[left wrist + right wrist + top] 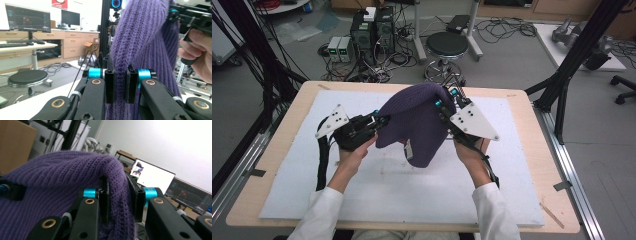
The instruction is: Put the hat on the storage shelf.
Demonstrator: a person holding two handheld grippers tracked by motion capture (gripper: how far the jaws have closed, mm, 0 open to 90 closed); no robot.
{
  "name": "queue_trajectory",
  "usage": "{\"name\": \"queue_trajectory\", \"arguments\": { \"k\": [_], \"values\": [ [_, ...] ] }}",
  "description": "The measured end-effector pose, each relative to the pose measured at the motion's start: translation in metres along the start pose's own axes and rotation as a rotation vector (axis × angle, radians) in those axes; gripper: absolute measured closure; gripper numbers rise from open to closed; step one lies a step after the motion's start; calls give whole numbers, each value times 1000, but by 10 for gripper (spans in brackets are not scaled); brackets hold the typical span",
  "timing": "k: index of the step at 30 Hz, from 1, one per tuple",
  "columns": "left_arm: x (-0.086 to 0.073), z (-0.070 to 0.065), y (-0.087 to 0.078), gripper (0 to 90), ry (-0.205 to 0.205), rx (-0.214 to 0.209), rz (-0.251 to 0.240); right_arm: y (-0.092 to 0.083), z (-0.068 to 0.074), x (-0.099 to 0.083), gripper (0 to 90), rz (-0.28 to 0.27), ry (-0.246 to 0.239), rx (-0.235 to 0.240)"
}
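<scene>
Left gripper (382, 120) and right gripper (446, 97) each pinch the purple knit hat (414, 125), seemingly empty, aloft.

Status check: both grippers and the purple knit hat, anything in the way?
Left gripper shut on purple knit hat. Right gripper shut on its other edge. Hat held up off the white mat. Nothing blocking.

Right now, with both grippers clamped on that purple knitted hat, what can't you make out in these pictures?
- Label on the purple knitted hat: high view, too small to read.
- Table beneath the hat: high view, covered by the hanging knit.
- Hat's lower edge: left gripper view, cut off by the bottom edge.
- Right gripper's jaw faces: right gripper view, knit bunched over them.
</scene>
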State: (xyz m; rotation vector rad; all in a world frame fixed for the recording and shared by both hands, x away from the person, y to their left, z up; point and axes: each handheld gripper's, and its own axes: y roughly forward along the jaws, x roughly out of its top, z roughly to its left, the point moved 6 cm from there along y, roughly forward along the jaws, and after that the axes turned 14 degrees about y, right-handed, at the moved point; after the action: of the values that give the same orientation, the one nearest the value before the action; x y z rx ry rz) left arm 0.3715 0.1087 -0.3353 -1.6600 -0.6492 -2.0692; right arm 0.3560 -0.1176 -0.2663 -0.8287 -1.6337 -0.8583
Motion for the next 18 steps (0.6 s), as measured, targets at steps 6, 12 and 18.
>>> {"name": "queue_trajectory", "arguments": {
  "k": [6, 12, 18],
  "values": [
    [9, -2, 26, 827, -13, -25, -1, -4, -22, 7, 741, -7, -42, -41],
    [27, -1, 55, 826, 2, -43, -14, -3, -47, 23, 741, -8, -117, -105],
    [47, 3, 82, 826, 18, -59, -20, 3, -72, 40, 741, -12, -178, -173]
  ]
}}
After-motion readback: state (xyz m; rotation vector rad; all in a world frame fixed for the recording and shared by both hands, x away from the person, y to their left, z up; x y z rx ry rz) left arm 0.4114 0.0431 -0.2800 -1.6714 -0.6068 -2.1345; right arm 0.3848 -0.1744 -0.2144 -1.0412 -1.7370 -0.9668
